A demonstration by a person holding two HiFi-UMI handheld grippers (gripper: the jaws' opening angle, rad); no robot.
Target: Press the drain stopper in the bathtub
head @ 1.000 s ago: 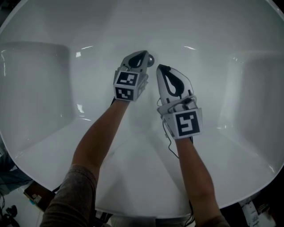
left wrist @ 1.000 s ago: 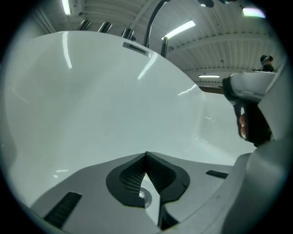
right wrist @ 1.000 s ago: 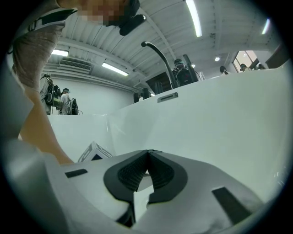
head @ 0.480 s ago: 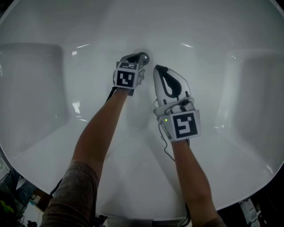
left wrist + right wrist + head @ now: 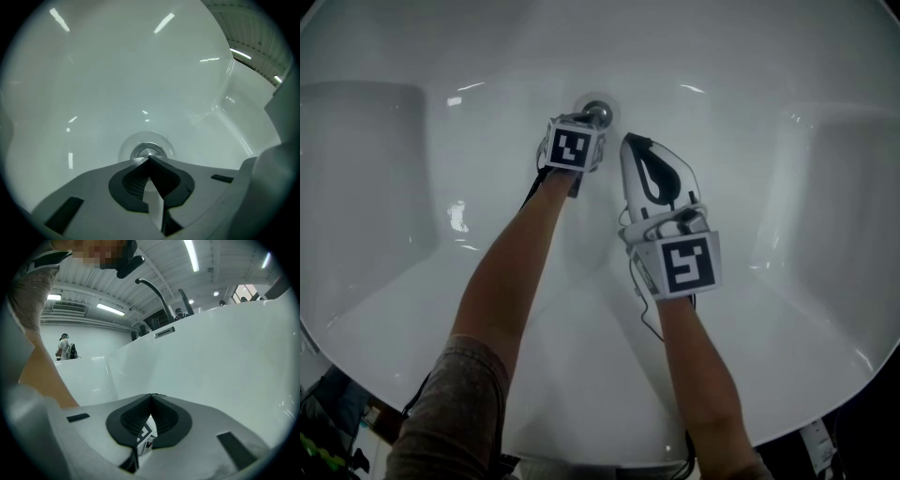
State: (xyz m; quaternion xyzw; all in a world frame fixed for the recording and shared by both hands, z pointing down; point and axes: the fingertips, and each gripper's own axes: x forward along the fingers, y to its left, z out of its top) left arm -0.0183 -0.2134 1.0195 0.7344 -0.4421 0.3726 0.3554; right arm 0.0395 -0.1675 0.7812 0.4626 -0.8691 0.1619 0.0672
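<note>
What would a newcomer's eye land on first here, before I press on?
The left gripper, jaws shut, points its tips at the chrome stopper at the bottom of the white tub. The right gripper, also shut and empty, hangs just to its right in the head view.

The drain stopper (image 5: 596,112) sits in the floor of the bathtub (image 5: 741,66), at its far side. The left gripper (image 5: 587,121) points down at the stopper's near edge. The right gripper (image 5: 629,142) lies just beside it, to the right and nearer.
</note>
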